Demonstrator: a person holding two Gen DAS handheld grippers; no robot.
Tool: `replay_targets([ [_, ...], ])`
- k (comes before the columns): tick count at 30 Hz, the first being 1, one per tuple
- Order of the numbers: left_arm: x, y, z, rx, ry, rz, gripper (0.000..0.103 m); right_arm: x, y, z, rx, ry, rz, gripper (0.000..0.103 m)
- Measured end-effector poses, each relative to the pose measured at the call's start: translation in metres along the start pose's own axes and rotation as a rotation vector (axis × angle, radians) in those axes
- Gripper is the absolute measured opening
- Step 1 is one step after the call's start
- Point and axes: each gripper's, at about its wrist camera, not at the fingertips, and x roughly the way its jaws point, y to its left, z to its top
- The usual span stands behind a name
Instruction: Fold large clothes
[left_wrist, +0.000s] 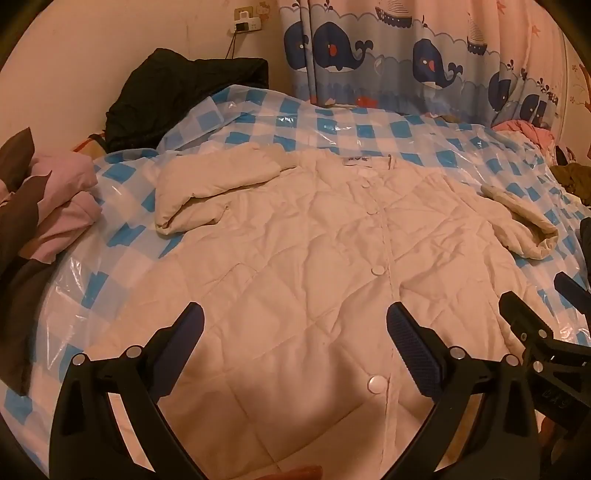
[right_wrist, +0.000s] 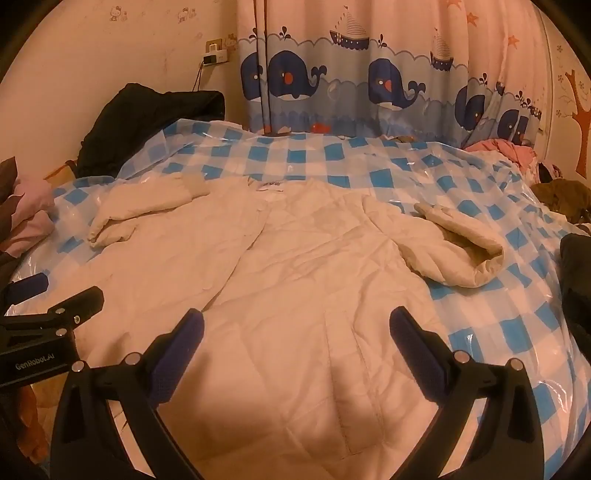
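Note:
A cream quilted jacket (left_wrist: 295, 258) lies flat, front up and buttoned, on a blue-and-white checked plastic sheet (left_wrist: 325, 125). Its collar points away from me and both sleeves are bent inward. The left sleeve (left_wrist: 207, 184) rests at the upper left, the right sleeve (right_wrist: 458, 243) at the right. My left gripper (left_wrist: 295, 332) hovers open over the jacket's lower front by the button line, nothing between its fingers. My right gripper (right_wrist: 295, 332) hovers open above the lower right panel near a pocket seam (right_wrist: 347, 373). Each gripper shows at the edge of the other's view.
Folded pink and brown clothes (left_wrist: 55, 206) are piled at the left. A black garment (left_wrist: 173, 92) lies at the far left corner by the wall. Pink and olive clothes (right_wrist: 517, 151) sit at the far right. A dark item (right_wrist: 576, 280) is at the right edge. Whale-print curtains (left_wrist: 388, 55) hang behind.

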Motion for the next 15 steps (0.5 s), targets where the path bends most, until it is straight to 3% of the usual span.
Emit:
replay_targets([
  [10, 0.0047, -0.0001, -0.0046, 0.008, 0.025, 0.002, 0.095, 0.0018, 0.0017, -0.0009, -0.008, 0.009, 0.011, 0.097],
  [13, 0.0058, 0.0013, -0.0031, 0.001, 0.041, -0.044, 0.095, 0.0018, 0.003, 0.0003, -0.005, 0.011, 0.01, 0.097],
  [15, 0.0074, 0.002, -0.0024, -0.001, 0.05, -0.073, 0.086, 0.0017, 0.0035, 0.0005, -0.006, 0.012, 0.011, 0.097],
])
